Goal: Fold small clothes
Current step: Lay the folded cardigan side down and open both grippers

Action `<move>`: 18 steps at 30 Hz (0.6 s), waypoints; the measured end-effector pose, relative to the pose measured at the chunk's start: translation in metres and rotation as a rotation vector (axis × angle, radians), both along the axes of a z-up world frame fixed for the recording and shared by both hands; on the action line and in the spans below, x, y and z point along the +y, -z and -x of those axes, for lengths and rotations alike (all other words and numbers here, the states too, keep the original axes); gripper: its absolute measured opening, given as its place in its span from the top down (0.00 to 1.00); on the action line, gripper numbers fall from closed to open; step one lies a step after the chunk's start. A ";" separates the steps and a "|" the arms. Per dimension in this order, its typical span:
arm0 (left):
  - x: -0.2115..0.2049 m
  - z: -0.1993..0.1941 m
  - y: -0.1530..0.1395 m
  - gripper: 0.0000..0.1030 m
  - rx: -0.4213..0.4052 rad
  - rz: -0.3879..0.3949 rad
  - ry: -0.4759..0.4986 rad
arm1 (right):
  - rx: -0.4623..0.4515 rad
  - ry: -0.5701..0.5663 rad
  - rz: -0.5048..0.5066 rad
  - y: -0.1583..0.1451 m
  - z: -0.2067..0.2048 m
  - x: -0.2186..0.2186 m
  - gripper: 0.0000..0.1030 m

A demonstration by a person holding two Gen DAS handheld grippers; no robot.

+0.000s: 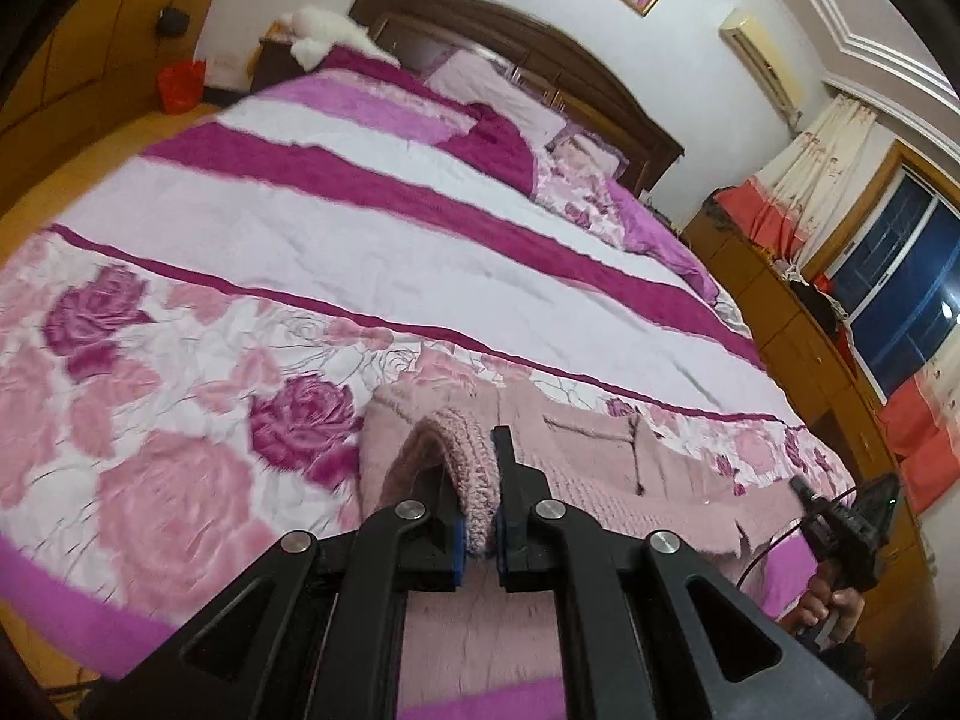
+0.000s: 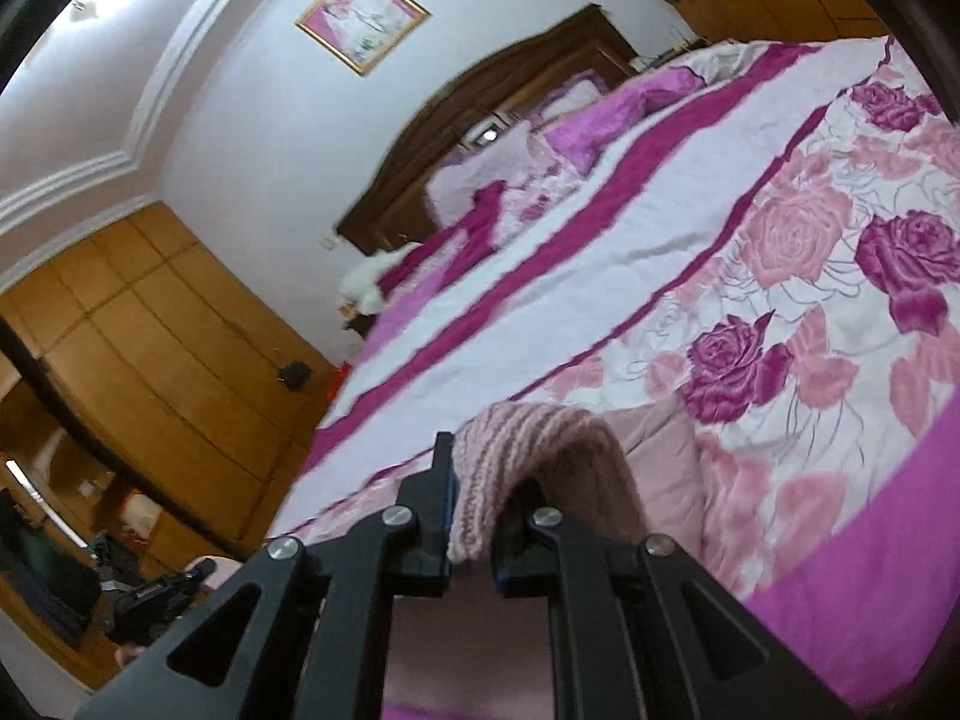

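Both grippers (image 1: 478, 480) (image 2: 474, 501) pinch pink knit (image 1: 600, 480) w/ bed (image 1: 300, 228) below.

No readable text, label, brand or number anywhere in view.

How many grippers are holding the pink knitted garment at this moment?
2. The left gripper is shut on one knitted edge of the pink knitted garment on the bed; the right gripper is shut on another edge.
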State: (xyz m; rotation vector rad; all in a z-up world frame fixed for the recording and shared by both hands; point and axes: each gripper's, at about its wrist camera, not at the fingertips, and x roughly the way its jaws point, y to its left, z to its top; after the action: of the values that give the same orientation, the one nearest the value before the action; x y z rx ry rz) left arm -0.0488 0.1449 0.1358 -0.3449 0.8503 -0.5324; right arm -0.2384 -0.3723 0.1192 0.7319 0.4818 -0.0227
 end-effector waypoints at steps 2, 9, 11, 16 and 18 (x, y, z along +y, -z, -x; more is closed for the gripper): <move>-0.011 -0.025 0.014 1.00 0.034 -0.014 -0.013 | 0.094 0.017 -0.002 0.015 -0.024 -0.009 0.91; -0.037 -0.080 0.067 1.00 0.124 -0.052 -0.057 | 0.176 0.034 -0.031 0.045 -0.079 -0.028 0.91; -0.043 -0.093 0.076 1.00 0.139 -0.029 -0.062 | 0.179 0.045 -0.022 0.046 -0.087 -0.031 0.91; -0.051 -0.118 0.092 1.00 0.147 -0.002 -0.065 | 0.296 0.084 0.092 0.058 -0.114 -0.032 0.89; -0.049 -0.123 0.097 1.00 0.175 0.049 -0.062 | 0.358 0.111 0.165 0.060 -0.120 -0.027 0.80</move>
State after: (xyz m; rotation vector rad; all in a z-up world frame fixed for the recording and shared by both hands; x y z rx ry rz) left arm 0.0746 0.0960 0.0390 -0.4663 0.9935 -0.4706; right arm -0.1183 -0.3991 0.0597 0.5927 0.7705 -0.2978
